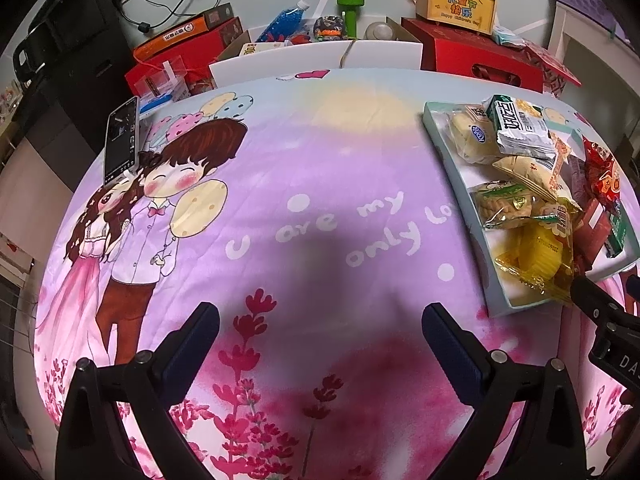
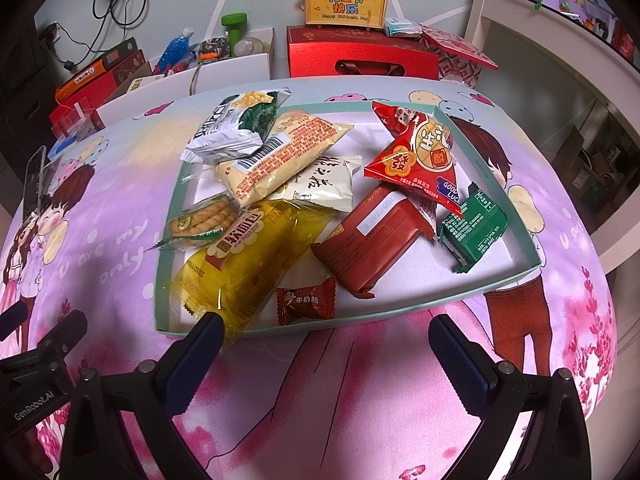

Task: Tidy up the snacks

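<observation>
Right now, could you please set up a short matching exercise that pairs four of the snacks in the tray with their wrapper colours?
Snacks:
1. soft bread pack at the tray's near left
2. small milk candy by the near rim
3. triangular pouch at the far right
4. square biscuit pack at the right wall

Colours:
A. dark green
B. clear yellow
C. bright red with a gold disc
D. brown-red

Pairs: 1-B, 2-D, 3-C, 4-A. All four lie inside the pale green tray.
</observation>
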The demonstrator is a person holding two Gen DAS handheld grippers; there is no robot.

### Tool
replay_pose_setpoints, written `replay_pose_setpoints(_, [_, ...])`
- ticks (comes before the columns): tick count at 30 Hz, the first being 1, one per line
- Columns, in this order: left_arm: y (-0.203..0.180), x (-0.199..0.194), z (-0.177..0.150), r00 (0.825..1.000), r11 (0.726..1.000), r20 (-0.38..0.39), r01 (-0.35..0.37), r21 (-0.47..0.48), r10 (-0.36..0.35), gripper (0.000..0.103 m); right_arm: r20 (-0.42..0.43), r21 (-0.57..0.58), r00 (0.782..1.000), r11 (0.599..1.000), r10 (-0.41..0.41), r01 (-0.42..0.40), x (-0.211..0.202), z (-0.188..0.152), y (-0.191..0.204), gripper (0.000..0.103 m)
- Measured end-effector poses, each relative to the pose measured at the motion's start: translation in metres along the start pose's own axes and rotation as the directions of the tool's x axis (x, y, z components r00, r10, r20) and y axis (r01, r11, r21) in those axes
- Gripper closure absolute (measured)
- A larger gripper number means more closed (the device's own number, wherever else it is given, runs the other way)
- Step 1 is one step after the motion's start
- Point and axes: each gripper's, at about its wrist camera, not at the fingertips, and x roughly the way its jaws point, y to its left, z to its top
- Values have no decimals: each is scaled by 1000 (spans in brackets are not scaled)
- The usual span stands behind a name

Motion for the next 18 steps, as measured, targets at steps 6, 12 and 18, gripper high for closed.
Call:
replay_pose_setpoints(6, [0,0,0,1000,1000,-1,-2,1,2,2,7,9,999,999,37,-37,-1,1,1,0])
replay_pose_setpoints(12, [-2,0,-1,1000,1000,-1,-2,4,2,2,34,30,993,993,114,-115,-6,0,6,1])
replay_pose_setpoints(18, [0,1,0,1000,1000,-3,-2,-1,2,2,58,44,990,991,125,-128,-7,-3,6,1])
